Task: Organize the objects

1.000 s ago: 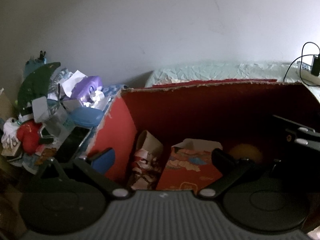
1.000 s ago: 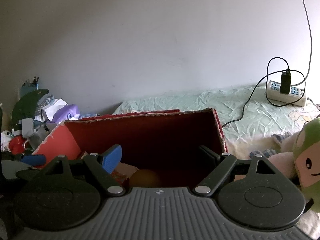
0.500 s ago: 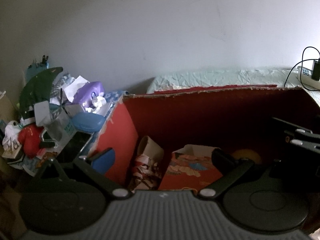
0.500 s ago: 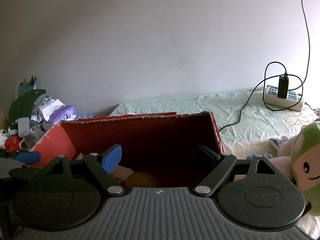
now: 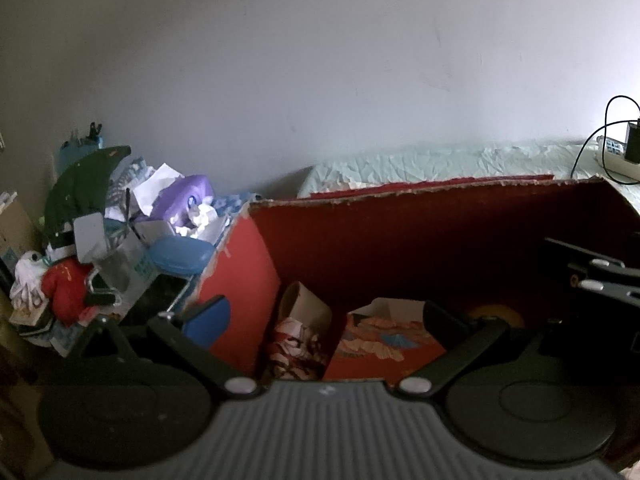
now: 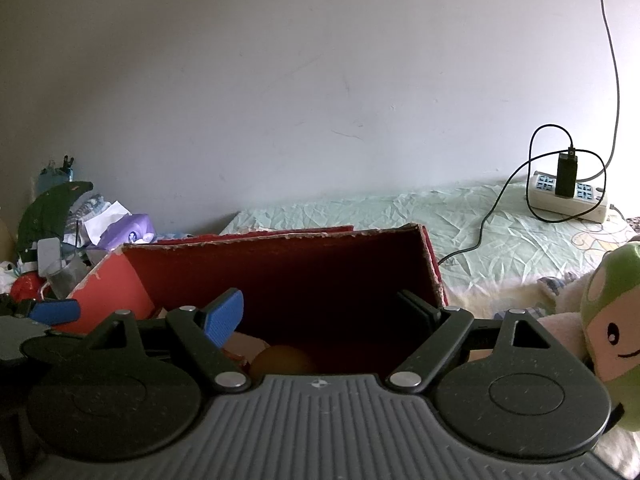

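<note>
Both grippers spread wide and empty over the red box (image 6: 280, 272), left gripper (image 5: 324, 316), right gripper (image 6: 320, 312), orange ball (image 6: 284, 360) half hidden inside, plush toy (image 6: 612, 328) beside the box, cut off.

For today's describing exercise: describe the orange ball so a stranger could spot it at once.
Find the big red cardboard box on the bed. Look at its floor, near the right gripper. The orange ball lies there, the only round, plain thing beside the flat patterned red packet.
</note>
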Motion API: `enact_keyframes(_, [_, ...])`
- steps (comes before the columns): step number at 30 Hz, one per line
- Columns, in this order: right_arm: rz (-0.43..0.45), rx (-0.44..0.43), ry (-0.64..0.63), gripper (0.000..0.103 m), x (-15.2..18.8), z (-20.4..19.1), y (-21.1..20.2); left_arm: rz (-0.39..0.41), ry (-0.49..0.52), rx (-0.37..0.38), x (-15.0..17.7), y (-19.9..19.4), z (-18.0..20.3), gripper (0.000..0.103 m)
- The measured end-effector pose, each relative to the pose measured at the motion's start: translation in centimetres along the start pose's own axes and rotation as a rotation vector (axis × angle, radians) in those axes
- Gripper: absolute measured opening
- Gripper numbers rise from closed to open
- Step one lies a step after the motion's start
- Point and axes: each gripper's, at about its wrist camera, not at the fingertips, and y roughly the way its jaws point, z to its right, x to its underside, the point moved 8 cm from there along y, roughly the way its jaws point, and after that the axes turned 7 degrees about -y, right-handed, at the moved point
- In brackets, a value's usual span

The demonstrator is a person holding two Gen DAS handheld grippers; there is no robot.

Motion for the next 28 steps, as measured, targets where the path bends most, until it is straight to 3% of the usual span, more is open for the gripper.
enact_keyframes(20, [0.003, 0.001, -0.002, 0.085, -0.02, -0.09, -0.09, 0.027, 0.016, -0.035, -0.08, -0.32, 0.11, 0.103])
enact_keyframes(28, [0.011, -0.011, 0.012, 0.085, -0.13, -0.20, -0.04, 0.034, 0.002, 0.013, -0.11, -0.33, -0.02, 0.102])
